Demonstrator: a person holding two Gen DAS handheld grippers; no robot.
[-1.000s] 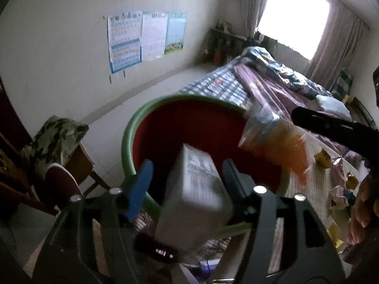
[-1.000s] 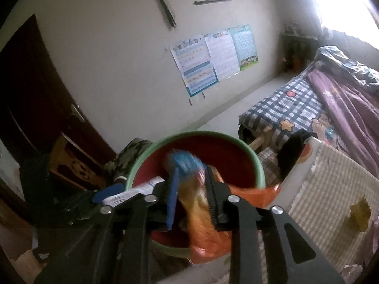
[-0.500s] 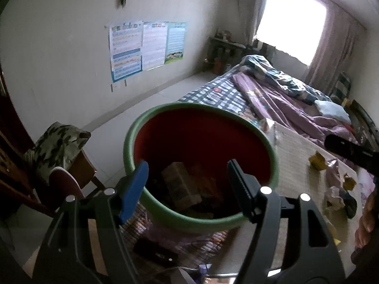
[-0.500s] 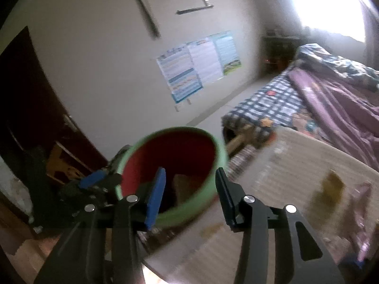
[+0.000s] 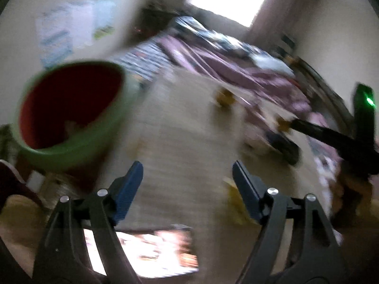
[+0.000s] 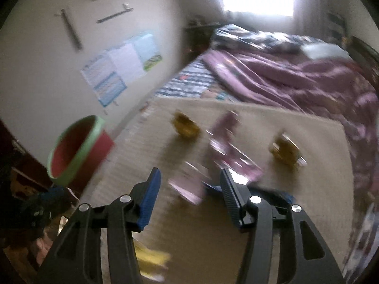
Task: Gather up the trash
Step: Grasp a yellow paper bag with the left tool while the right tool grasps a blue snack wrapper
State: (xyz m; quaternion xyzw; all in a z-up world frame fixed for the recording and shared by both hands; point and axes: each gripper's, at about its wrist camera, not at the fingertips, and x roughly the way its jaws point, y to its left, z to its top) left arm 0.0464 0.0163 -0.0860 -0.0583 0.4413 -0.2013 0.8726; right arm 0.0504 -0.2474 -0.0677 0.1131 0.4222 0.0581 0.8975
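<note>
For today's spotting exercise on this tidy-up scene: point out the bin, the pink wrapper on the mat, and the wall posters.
bin [image 6: 78, 151]: right wrist view, on its green rim.
pink wrapper [image 6: 227, 146]: right wrist view, on its blurred middle.
wall posters [image 6: 120, 67]: right wrist view, on the middle sheet.

The right gripper [image 6: 188, 184] hangs over a beige mat [image 6: 236, 224], its jaws apart and just having opened wider, with nothing pressed between the blue pads [image 6: 150, 196]. Blurred trash lies scattered on the mat: a pink wrapper [image 6: 227, 146] just ahead of the fingertips, a yellow wrapper [image 6: 186, 126] to its left, another yellow piece [image 6: 285, 151] to its right, and a yellow scrap [image 6: 151, 260] near the bottom edge. The red bin with a green rim [image 6: 75, 149] stands off the mat's left edge below wall posters [image 6: 118, 68], and a bed with a purple blanket [image 6: 296, 80] lies beyond the mat.
</note>
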